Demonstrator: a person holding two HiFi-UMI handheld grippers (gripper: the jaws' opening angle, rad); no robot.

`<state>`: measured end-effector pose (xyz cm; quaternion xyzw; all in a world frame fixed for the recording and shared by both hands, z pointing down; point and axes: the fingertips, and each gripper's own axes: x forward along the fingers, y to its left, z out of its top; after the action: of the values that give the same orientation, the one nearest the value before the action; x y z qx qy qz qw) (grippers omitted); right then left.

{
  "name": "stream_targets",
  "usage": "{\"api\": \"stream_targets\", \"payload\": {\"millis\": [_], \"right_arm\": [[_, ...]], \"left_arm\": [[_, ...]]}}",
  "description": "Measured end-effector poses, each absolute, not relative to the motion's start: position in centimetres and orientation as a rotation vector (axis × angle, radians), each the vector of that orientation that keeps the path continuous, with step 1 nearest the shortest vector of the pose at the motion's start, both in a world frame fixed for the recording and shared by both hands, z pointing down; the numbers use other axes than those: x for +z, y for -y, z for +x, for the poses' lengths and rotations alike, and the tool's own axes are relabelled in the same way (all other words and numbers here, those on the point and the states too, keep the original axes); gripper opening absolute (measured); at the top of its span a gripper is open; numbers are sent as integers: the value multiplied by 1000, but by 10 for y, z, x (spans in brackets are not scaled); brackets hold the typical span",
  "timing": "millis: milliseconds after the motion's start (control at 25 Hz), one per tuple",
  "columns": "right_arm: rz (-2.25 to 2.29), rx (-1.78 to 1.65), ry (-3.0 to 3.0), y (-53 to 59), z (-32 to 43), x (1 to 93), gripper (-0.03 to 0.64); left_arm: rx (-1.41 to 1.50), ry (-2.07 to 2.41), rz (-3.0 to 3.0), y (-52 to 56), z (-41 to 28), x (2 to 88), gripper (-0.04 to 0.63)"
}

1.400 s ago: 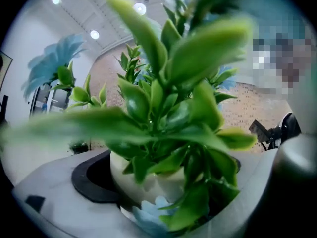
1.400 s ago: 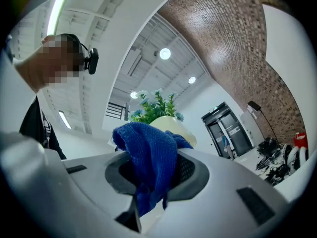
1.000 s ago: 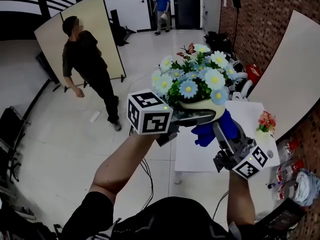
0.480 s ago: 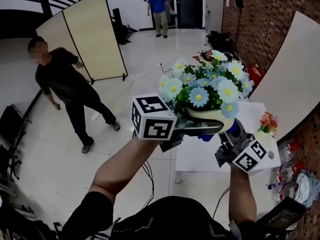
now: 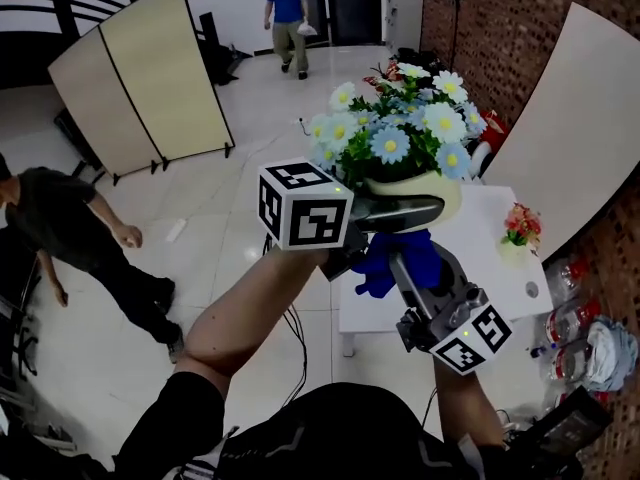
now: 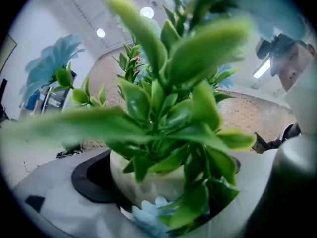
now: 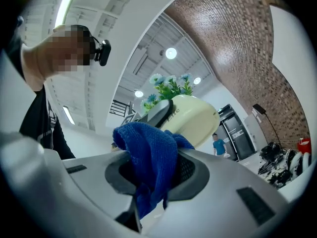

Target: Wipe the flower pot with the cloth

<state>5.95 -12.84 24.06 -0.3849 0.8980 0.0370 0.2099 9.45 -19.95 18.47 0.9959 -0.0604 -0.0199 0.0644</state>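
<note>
In the head view a cream flower pot (image 5: pixel 440 194) full of blue and white artificial daisies (image 5: pixel 395 128) is held up in the air above the floor. My left gripper (image 5: pixel 405 211) is shut on the pot's rim; in the left gripper view the pot (image 6: pixel 148 180) and green leaves (image 6: pixel 168 103) fill the frame. My right gripper (image 5: pixel 400 258) sits just below the pot, shut on a blue cloth (image 5: pixel 395 263). From the right gripper view the cloth (image 7: pixel 151 155) bunches between the jaws right under the pot (image 7: pixel 190 118).
A white table (image 5: pixel 480 268) stands below and behind the pot, with a small pot of red flowers (image 5: pixel 518 230) on it. A brick wall runs along the right. One person (image 5: pixel 70 238) stands at left, another (image 5: pixel 288 13) far back by a folding screen (image 5: pixel 150 73).
The pot and left gripper have held roughly steady. My right gripper dropped lower beneath the pot with the cloth. The person at left walked further left and nearer.
</note>
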Motion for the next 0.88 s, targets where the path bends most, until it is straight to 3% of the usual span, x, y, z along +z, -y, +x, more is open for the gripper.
{"api": "stream_targets", "payload": {"millis": [360,880], "right_arm": [[-1029,287,-2562,149,43,239,95],[-1024,215,-2541,161,57,237,95]], "left_arm": [[-57,59,3020,184,88,175,548],[-47,90,3073,179,84,167,548]]}}
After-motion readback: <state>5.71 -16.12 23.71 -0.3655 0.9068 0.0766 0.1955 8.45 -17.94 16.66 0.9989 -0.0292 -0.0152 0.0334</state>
